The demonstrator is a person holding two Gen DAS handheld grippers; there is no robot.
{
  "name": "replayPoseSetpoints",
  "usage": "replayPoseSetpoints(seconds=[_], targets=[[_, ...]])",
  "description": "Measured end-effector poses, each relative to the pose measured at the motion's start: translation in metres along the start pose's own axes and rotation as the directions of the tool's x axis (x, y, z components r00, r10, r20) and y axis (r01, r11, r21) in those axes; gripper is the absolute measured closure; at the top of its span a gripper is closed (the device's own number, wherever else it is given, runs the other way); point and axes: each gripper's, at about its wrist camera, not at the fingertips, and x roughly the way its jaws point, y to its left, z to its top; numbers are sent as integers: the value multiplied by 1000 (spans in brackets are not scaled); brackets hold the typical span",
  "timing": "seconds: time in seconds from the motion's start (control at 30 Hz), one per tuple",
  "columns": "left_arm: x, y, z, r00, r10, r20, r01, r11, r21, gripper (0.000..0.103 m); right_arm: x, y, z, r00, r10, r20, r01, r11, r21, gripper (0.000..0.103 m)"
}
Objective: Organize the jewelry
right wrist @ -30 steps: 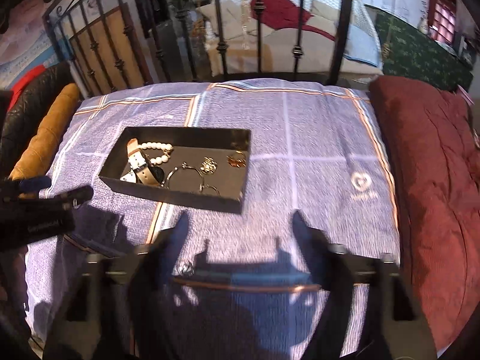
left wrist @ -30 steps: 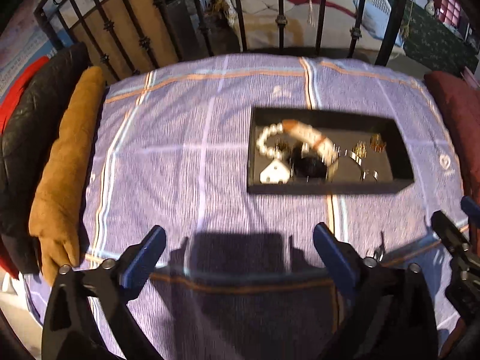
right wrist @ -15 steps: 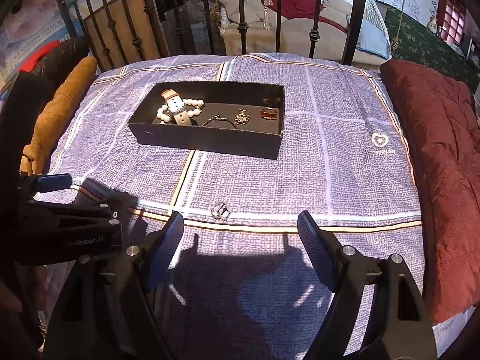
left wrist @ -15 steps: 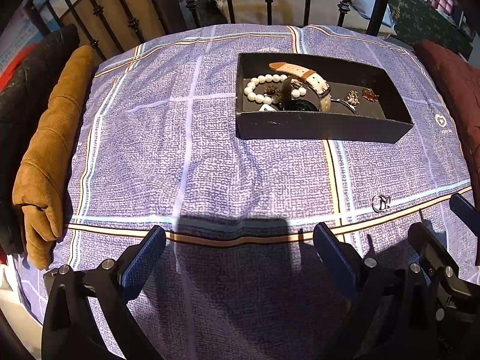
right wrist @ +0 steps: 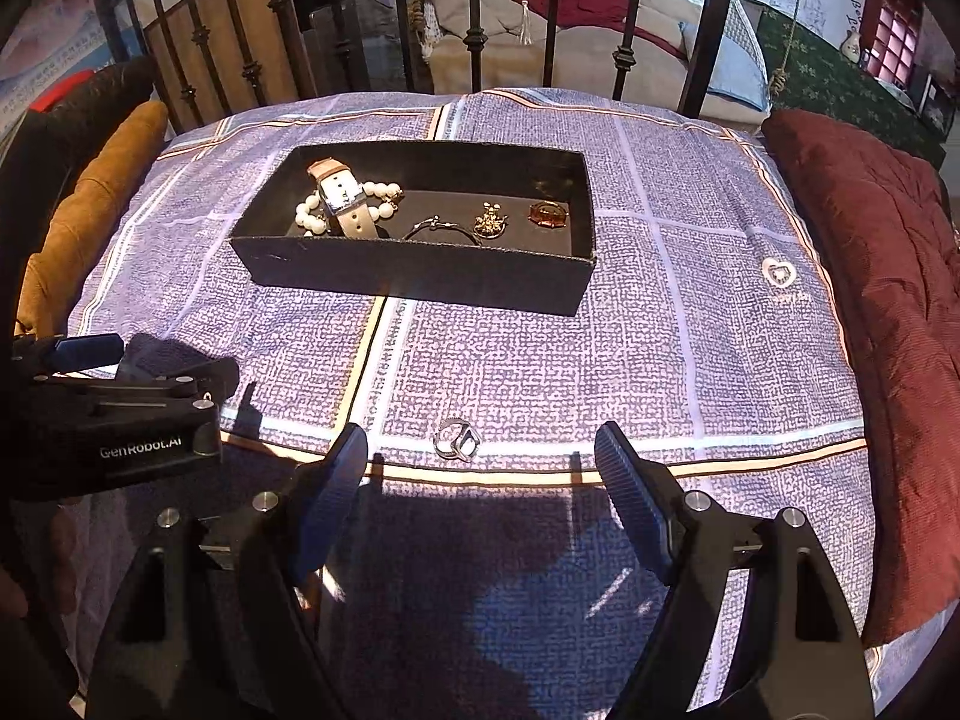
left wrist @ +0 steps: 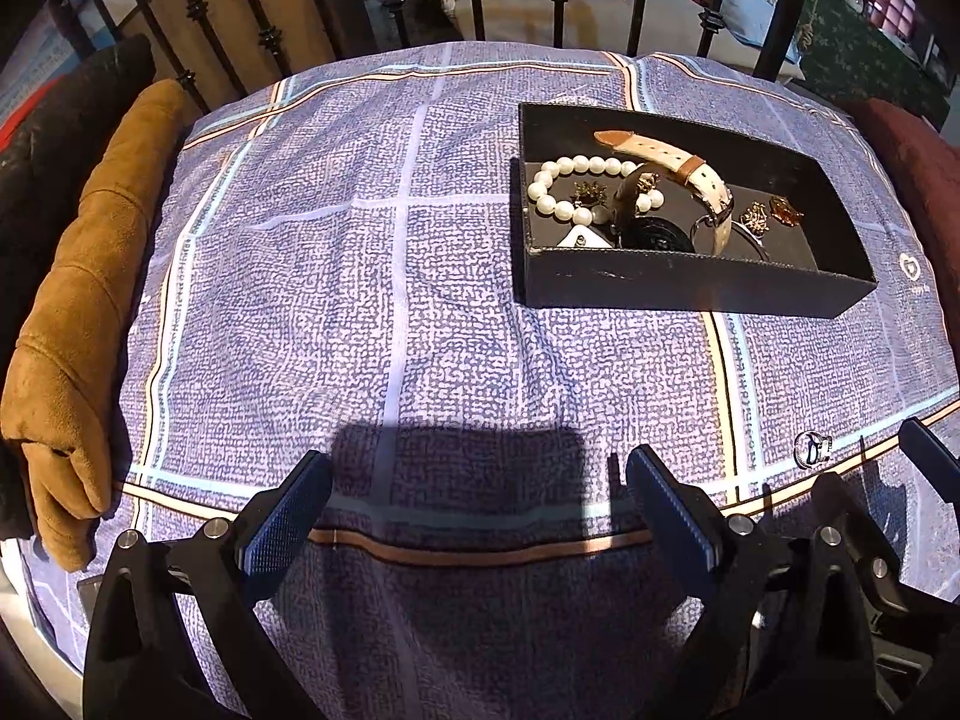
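Observation:
A black tray [left wrist: 690, 285] [right wrist: 420, 282] sits on the purple checked bedspread. It holds a pearl bracelet [left wrist: 561, 180] [right wrist: 309, 213], a watch with a pale strap [left wrist: 666, 156] [right wrist: 345, 198], a thin bangle [right wrist: 441, 225] and gold brooches [left wrist: 786, 213] [right wrist: 492, 222]. A silver ring [right wrist: 457, 439] [left wrist: 811, 449] lies loose on the bedspread, just ahead of my right gripper [right wrist: 480, 459], which is open and empty. My left gripper [left wrist: 477, 489] is open and empty, near the bed's front edge, left of the ring.
A tan cushion [left wrist: 78, 300] and a dark jacket [left wrist: 42, 168] lie along the left side. A maroon blanket [right wrist: 870, 276] lies along the right. Black iron bed rails [right wrist: 474, 30] stand behind the tray.
Both grippers pulled back and rose from the tray, so the loose ring came into view. It now lies just ahead of my right gripper. Both stay open.

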Motion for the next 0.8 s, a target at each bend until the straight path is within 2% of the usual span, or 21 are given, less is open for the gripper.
replayPoseSetpoints(seconds=[0.47, 0.53, 0.6, 0.67, 0.7, 0.73, 0.77, 0.8], targets=[[15, 2, 0, 1000, -12, -16, 13, 999, 32, 7, 26, 12, -3, 999, -27, -45, 27, 1000, 0, 26], [18, 1, -2, 1000, -10, -16, 11, 999, 35, 7, 35, 10, -5, 997, -17, -70, 18, 1000, 14, 28], [18, 2, -4, 1000, -15, -15, 15, 1000, 21, 7, 35, 9, -6, 998, -15, -56, 16, 1000, 21, 30], [19, 3, -5, 999, -23, -24, 23, 1000, 4, 7, 33, 10, -6, 999, -8, -46, 8, 1000, 16, 42], [19, 3, -5, 999, -26, -31, 26, 1000, 0, 7, 32, 10, -6, 999, -6, -40, 7, 1000, 17, 55], [19, 2, -6, 999, -28, -42, 28, 1000, 0, 9, 31, 9, -6, 999, 6, -44, -5, 1000, 17, 78], [17, 1, -7, 998, -38, -45, 38, 999, 0, 13, 30, 9, -5, 999, 8, -48, -7, 1000, 16, 82], [14, -1, -8, 998, -45, -45, 45, 999, 5, 23, 28, 8, -5, 999, 18, -50, -17, 1000, 18, 82]])
